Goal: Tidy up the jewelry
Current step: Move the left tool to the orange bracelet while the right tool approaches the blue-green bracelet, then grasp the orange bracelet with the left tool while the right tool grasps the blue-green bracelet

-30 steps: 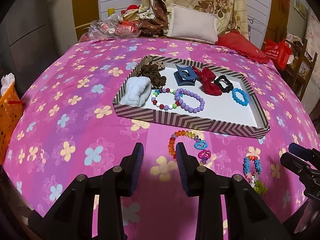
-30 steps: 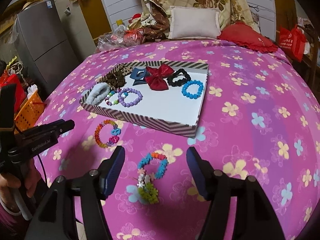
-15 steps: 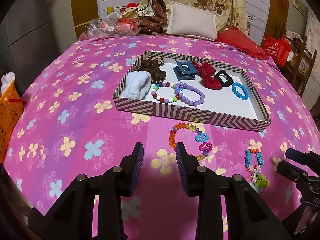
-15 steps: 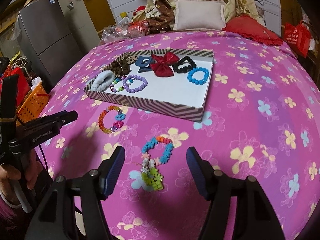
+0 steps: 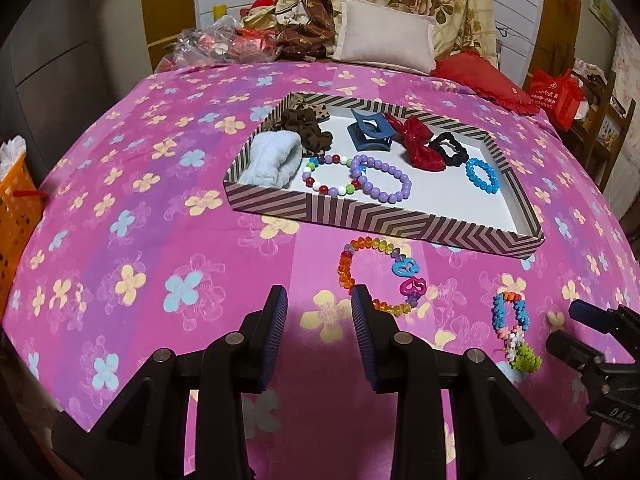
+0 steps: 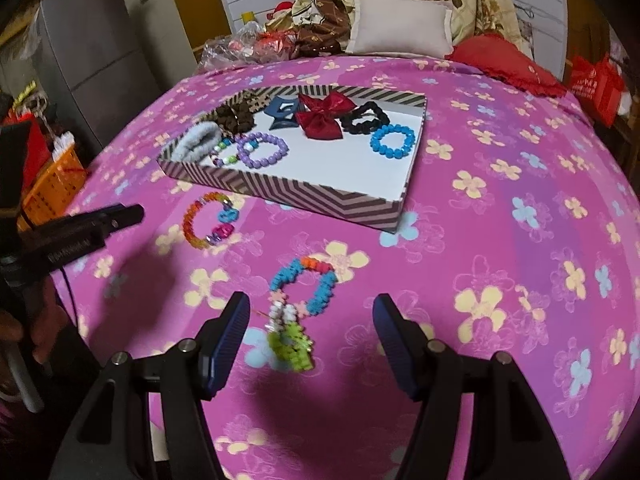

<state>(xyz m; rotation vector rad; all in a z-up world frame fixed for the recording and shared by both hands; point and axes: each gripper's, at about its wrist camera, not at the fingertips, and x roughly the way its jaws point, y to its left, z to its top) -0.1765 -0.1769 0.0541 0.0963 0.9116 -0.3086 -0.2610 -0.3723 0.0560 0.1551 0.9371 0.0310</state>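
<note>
The left gripper [image 5: 319,312] hung over the pink bed [image 5: 120,216], its fingers a little apart and holding nothing. The rainbow bracelet [image 5: 380,276] lay just beside it. The right gripper [image 6: 312,320] had fingers wide apart around the blue bracelet [image 6: 304,292]. The striped tray [image 5: 384,222] sat behind them.

Bed [image 5: 120,216] with pink floral sheet. Directly on it: striped tray [image 5: 384,222] mid-bed, orange bracelet [image 5: 376,276] just in front of tray, blue bracelet [image 5: 514,330] nearer right, apart from it. White pillow [image 5: 386,36], red cushion [image 5: 480,78], bags [image 5: 224,42] at head.
</note>
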